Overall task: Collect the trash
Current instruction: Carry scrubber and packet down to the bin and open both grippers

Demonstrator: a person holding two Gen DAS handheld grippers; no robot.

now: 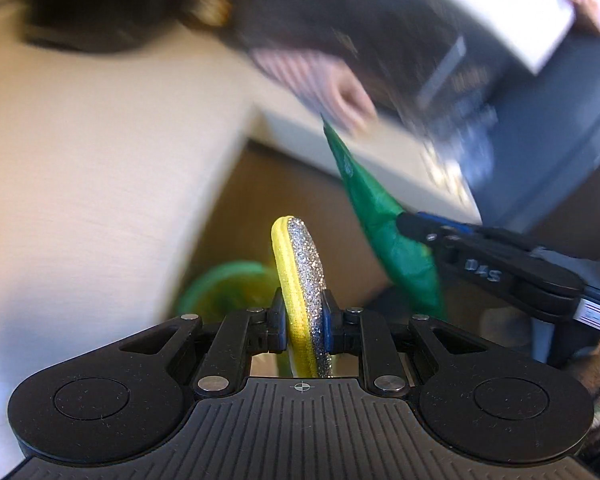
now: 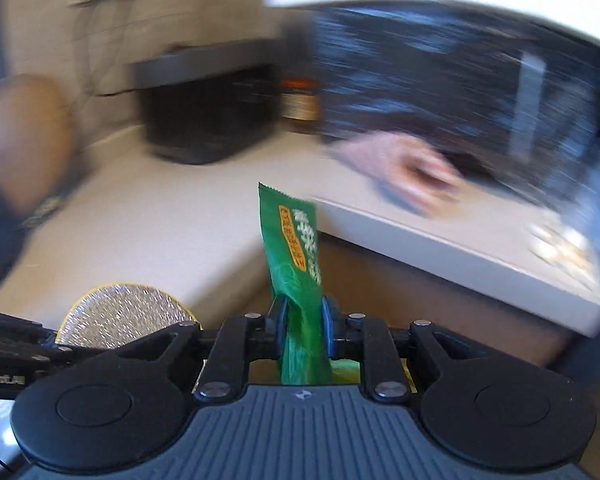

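My left gripper point(image 1: 304, 320) is shut on a flat oval pad point(image 1: 300, 272), yellow on one side and silver glitter on the other, held upright off the white table point(image 1: 80, 160). My right gripper point(image 2: 304, 320) is shut on a green snack wrapper point(image 2: 294, 252) with orange and white print. The wrapper point(image 1: 384, 232) and right gripper also show at the right of the left wrist view. The glitter pad point(image 2: 124, 316) shows at the lower left of the right wrist view. Both grippers sit close together beyond the table's corner.
A blurred green round object point(image 1: 224, 284) lies low behind the pad. A black box point(image 2: 208, 112) and a brown jar point(image 2: 300, 100) stand at the back of the table. A person in dark clothes, with a hand point(image 2: 416, 180) on the table, is at the right.
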